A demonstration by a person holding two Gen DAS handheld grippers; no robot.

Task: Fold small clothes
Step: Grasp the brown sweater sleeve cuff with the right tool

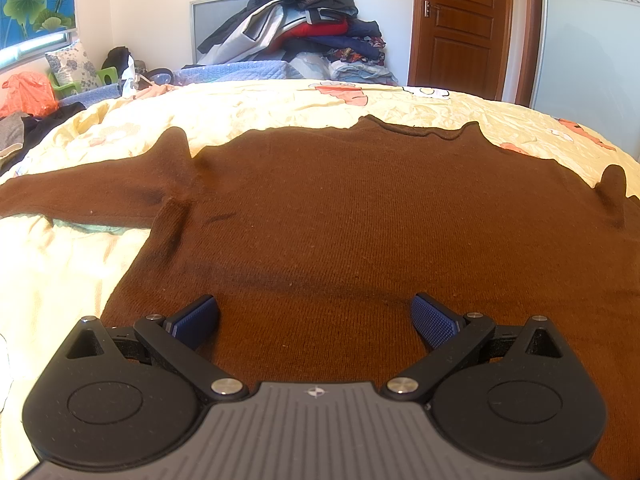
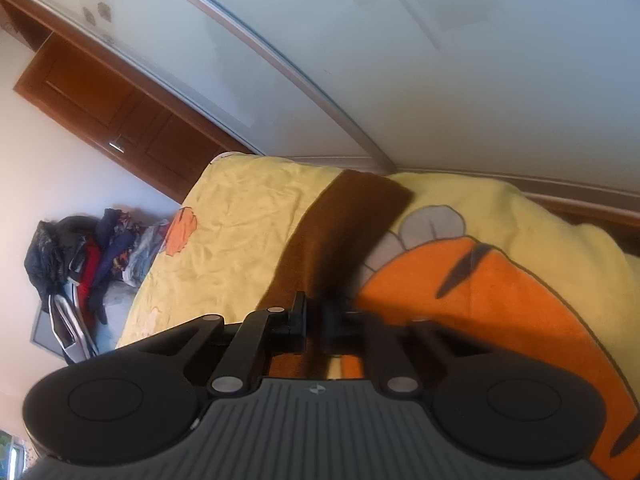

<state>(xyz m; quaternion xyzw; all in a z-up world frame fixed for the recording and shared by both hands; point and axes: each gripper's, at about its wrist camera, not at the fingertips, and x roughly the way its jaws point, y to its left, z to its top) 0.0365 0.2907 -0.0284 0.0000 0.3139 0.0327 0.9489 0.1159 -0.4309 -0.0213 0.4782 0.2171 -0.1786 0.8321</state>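
A brown knit sweater lies flat on the yellow bedspread, neckline at the far side, one sleeve stretched out to the left. My left gripper hovers open over the sweater's lower body, blue pads wide apart with nothing between them. In the right wrist view, which is rolled sideways, the sweater's other sleeve runs away across the bedspread. My right gripper is shut on that sleeve, with brown fabric pinched between its dark fingers.
A tall heap of clothes sits past the bed's far side. A wooden door stands at the back right, next to a pale sliding wardrobe panel. Pillows and bags crowd the far left.
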